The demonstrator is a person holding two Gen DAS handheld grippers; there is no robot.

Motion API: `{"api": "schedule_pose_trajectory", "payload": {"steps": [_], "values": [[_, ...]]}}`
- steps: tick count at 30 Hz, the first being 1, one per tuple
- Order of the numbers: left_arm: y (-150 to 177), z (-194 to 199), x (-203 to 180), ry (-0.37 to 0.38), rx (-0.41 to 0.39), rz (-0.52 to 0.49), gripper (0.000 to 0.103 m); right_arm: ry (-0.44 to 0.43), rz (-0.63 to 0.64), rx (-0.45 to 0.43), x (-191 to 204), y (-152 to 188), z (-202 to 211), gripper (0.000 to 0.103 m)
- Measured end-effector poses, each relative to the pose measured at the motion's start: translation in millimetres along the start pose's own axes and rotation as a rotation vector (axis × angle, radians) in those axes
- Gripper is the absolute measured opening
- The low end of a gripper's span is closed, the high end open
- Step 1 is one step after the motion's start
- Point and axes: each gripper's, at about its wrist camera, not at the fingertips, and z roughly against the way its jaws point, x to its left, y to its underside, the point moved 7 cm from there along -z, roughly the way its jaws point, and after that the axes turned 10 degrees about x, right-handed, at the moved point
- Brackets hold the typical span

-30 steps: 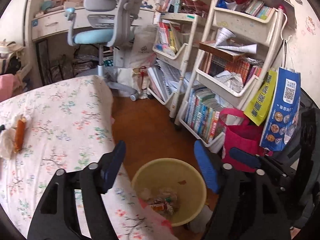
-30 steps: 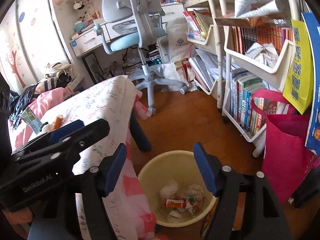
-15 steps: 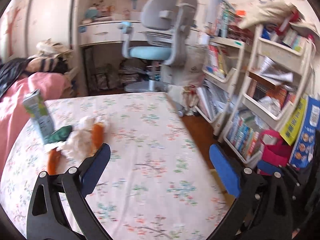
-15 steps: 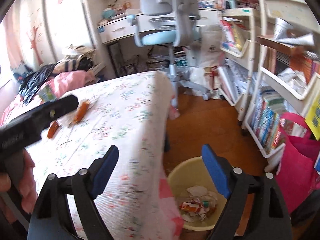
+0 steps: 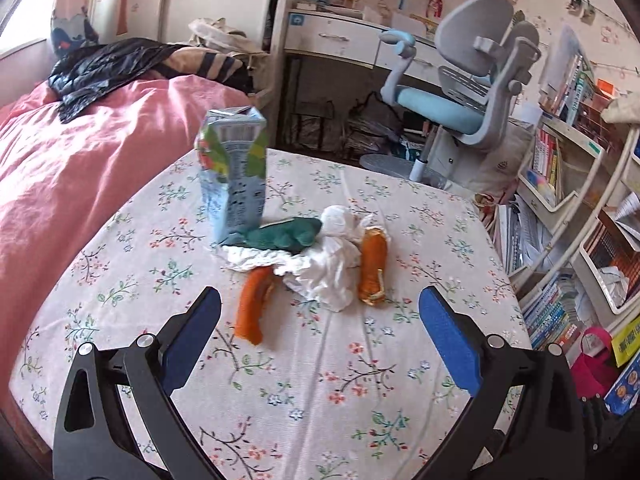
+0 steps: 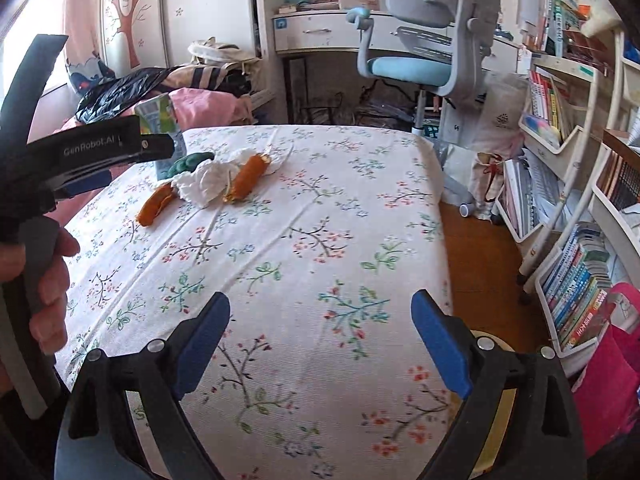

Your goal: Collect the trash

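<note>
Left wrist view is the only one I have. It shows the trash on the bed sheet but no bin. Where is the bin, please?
Observer: The yellow bin sits low beside the bed's right edge. The right wrist view shows only a strip of it, behind the right-hand finger of the right claw.
Operator: Is the right claw carrying something?
Observer: No. Its jaws have just been opening, and nothing is between them. Only the bed sheet is below.
Operator: Is it near the trash?
Observer: Not yet. The orange wrappers and the tissue lie well ahead of it, toward the upper left of its view.
</note>
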Motion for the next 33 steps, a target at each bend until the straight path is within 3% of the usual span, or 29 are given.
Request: {"api": "schedule_pose_trajectory", "payload": {"steps": [11,16,24,30,33], "values": [[-12,-11,58,-0.016,0.027,0.133,0.096,-0.010,0.010,0.015,7,1,-4,0.089],[-16,-20,61,-0.012,0.037,0.137,0.096,-0.015,0.007,0.017,8,0,-6,0.089],[-32,-56,75,-0.078,0.096,0.103,0.091,-0.030,0.007,0.017,11,-4,-6,0.089],[-35,-87,74,-0.040,0.151,0.079,0.060,-0.036,0.003,0.023,10,-5,-7,0.089],[-40,-91,66,0.013,0.135,0.041,0.035,-0.038,0.001,0.023,11,-7,-7,0.089]]}}
